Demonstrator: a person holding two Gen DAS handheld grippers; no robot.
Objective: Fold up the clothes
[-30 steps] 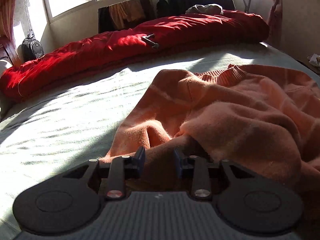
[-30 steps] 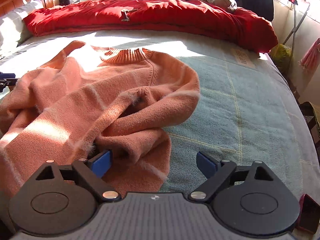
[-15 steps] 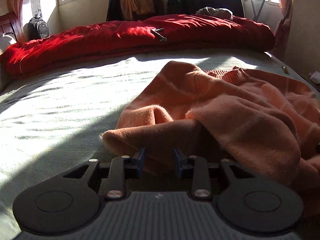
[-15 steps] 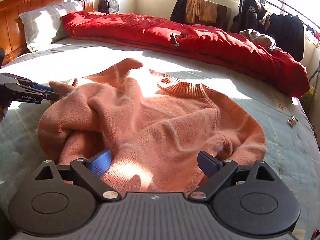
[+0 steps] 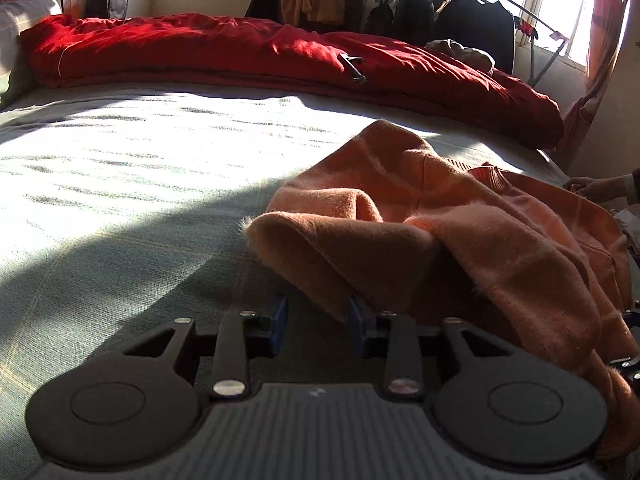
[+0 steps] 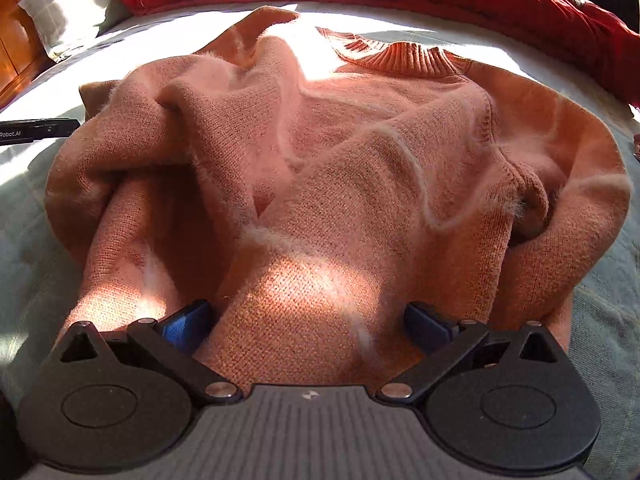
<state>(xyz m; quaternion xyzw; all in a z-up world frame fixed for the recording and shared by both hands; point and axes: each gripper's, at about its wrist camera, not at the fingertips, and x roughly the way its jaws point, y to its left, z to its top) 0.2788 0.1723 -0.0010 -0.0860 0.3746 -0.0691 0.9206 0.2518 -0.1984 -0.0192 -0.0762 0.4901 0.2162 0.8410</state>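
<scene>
Both wrist views low, close over sweater [image 5: 500,240] [image 6: 340,168], facing red quilt [image 5: 280,56].

Left gripper [image 5: 318,316]: black two-finger tool with blue pads, pointing downward and forward.
Left jaws: narrowly parted; a fold of the fuzzy orange knitted sweater [image 5: 460,240] lies against the right pad, with a gap at the left pad.
Right gripper [image 6: 308,328]: the same black build, tilted steeply down.
Right jaws: spread wide, having just been opening; sweater cloth bulges between the pads, unpinched.
</scene>
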